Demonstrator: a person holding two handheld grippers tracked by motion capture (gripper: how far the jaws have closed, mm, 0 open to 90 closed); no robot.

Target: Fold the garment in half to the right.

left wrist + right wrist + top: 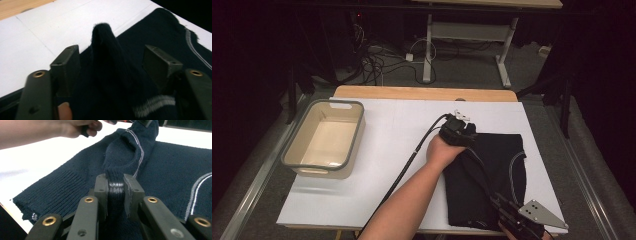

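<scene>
A dark navy sweater (504,165) with thin white stripes lies folded on the right of the white tabletop (397,160). My left gripper (457,131) sits at the sweater's far left corner. Its jaws (112,60) stand apart around a raised ridge of the knit (106,50), and the pads do not press on it, so it is open. My right gripper (501,201) is at the near right edge. In the right gripper view it (116,186) is shut on the striped cuff (115,187) of a sleeve (122,152) that runs up toward the other hand (72,128).
A beige basin (324,137) with a grey rim stands empty on the left of the table. A strip of wood (422,92) borders the far edge. Beyond it are a desk frame (428,45) and cables (377,62) on the floor.
</scene>
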